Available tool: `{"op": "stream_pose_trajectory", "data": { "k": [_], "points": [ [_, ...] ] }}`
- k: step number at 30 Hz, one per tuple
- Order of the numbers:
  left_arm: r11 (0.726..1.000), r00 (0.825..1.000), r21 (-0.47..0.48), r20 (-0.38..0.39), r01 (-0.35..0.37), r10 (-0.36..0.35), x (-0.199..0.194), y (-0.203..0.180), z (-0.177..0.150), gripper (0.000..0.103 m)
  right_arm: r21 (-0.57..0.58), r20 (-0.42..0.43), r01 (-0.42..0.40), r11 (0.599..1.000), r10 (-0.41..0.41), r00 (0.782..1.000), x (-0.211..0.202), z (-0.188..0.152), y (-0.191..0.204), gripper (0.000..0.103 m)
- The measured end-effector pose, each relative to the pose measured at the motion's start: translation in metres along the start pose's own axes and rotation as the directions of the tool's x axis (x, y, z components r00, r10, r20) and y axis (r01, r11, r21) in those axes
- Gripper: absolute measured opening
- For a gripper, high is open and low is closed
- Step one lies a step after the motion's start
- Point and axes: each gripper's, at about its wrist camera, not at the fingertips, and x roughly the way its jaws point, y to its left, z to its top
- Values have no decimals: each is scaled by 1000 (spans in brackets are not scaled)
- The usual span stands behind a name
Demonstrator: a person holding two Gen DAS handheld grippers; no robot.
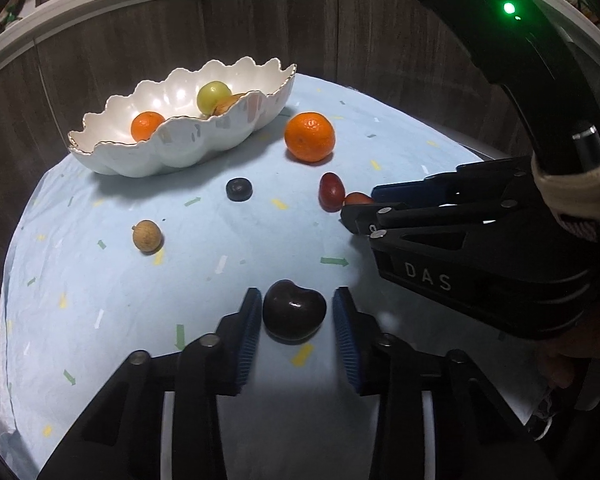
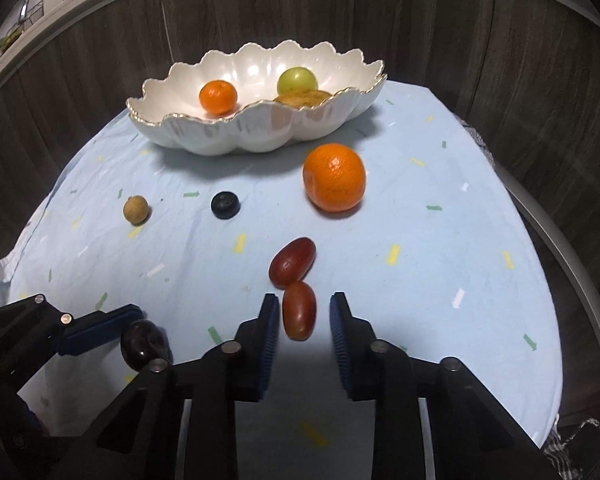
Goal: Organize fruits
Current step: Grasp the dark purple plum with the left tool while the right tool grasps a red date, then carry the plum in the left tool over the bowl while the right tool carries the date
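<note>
Fruits: three already in white bowl (image 2: 260, 136) at far side | six loose on blue cloth (image 2: 420, 240) | left gripper (image 1: 296, 316) jaws straddle dark cherry (image 1: 294, 310), gaps visible, released | right gripper (image 2: 304, 316) jaws straddle near red grape (image 2: 299, 311), not gripping | roughly one-third done.

Between the left tongs' (image 1: 296, 316) blue ribbed pads (image 1: 249, 330) lies a glossy, near-black maroon cherry (image 1: 294, 309). Between the right tongs' (image 2: 304, 316) blue pads (image 2: 269, 334) lies a red grape (image 2: 299, 310), a darker red one (image 2: 292, 261) just ahead. Beyond are an orange (image 2: 334, 177), a navy blueberry (image 2: 225, 204) and a tan longan (image 2: 135, 209). The cloth (image 2: 440, 264) is pale blue with yellow, green and white dashes. The white, gold-rimmed bowl (image 2: 228, 136) holds a small orange (image 2: 217, 97), a yellow-green fruit (image 2: 297, 80) and something brown (image 2: 300, 98), perhaps a kiwi.
</note>
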Motion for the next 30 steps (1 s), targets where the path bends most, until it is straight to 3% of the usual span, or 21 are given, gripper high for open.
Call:
{"op": "stream_pose_trajectory", "data": {
  "k": [4,30],
  "points": [
    [1000,1000,-4,2,-4,4,-1,1,0,30,-1,1,-7,1000,7,1000,-1,0,0,17],
    [997,996,-35,57,-71,73,-22,20,13,29,22,54,-34,999,33,998,-25,4,4,17]
  ]
}}
